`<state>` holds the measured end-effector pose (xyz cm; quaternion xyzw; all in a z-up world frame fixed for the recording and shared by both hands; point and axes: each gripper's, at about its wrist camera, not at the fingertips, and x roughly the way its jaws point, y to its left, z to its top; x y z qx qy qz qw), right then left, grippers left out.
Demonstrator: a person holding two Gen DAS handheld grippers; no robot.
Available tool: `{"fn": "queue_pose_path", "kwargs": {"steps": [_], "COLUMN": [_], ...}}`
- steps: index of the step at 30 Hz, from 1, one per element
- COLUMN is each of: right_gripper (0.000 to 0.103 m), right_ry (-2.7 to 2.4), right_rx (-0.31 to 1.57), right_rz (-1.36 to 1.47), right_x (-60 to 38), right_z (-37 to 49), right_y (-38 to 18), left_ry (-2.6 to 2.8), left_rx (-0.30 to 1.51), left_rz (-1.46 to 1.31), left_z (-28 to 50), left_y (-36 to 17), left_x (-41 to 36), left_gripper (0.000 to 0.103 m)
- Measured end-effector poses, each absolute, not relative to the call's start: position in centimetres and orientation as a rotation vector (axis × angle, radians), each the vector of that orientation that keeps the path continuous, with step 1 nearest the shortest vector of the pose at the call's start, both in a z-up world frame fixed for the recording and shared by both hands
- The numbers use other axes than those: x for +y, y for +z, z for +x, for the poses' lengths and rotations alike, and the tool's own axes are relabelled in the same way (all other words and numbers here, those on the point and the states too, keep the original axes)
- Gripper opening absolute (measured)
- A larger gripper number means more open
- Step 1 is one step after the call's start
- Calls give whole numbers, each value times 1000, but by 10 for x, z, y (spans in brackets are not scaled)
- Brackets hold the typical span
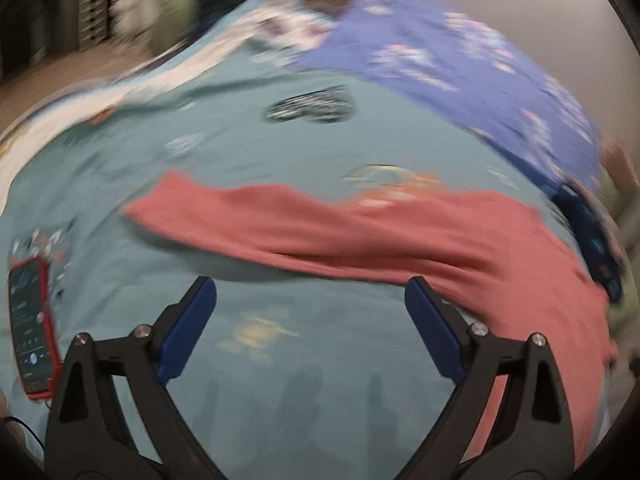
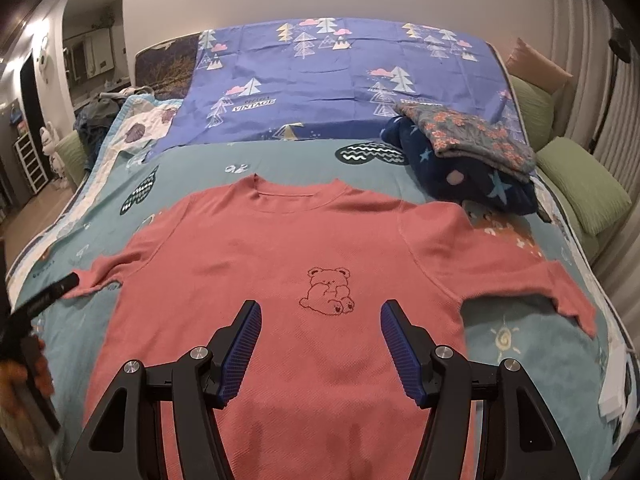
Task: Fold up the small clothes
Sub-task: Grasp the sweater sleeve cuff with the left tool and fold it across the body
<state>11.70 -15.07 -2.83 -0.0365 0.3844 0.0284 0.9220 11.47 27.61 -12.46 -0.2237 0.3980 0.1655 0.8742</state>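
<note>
A salmon-pink t-shirt (image 2: 288, 264) with a stitched bear lies flat, face up, on the bed, collar far, sleeves spread. My right gripper (image 2: 320, 332) is open and empty, hovering over the shirt's lower chest. In the blurred left wrist view the shirt's left sleeve (image 1: 320, 232) stretches across ahead. My left gripper (image 1: 310, 312) is open and empty, above the teal sheet just short of the sleeve. The left gripper also shows in the right wrist view at the far left (image 2: 48, 296), near the sleeve end.
A teal patterned sheet (image 2: 520, 344) and a blue tree-print sheet (image 2: 320, 80) cover the bed. A stack of folded clothes (image 2: 472, 152) sits at the back right. A red-cased phone (image 1: 32, 324) lies on the left. Green pillows (image 2: 580, 180) line the right side.
</note>
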Motion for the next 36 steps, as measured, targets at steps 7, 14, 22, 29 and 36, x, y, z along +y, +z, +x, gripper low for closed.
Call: {"fn": "queue_pose_path", "kwargs": {"steps": [7, 14, 22, 29, 36], "right_gripper": [63, 64, 64, 64, 64], "right_ry": [90, 105, 79, 84, -13], "right_rx": [817, 830, 832, 830, 835], "right_rz": [-80, -65, -50, 13, 1], "right_x": [-148, -152, -170, -188, -214], "right_z": [132, 143, 147, 153, 152], "right_y": [-39, -44, -47, -51, -56], "left_ry": [435, 466, 338, -44, -403], "left_rx": [935, 884, 617, 512, 612], "left_rz": [-799, -912, -631, -261, -111], "left_z": [138, 157, 167, 191, 189], "left_y": [-192, -207, -87, -2, -27], "left_x": [363, 386, 321, 141, -1], "left_gripper": [95, 21, 6, 6, 6]}}
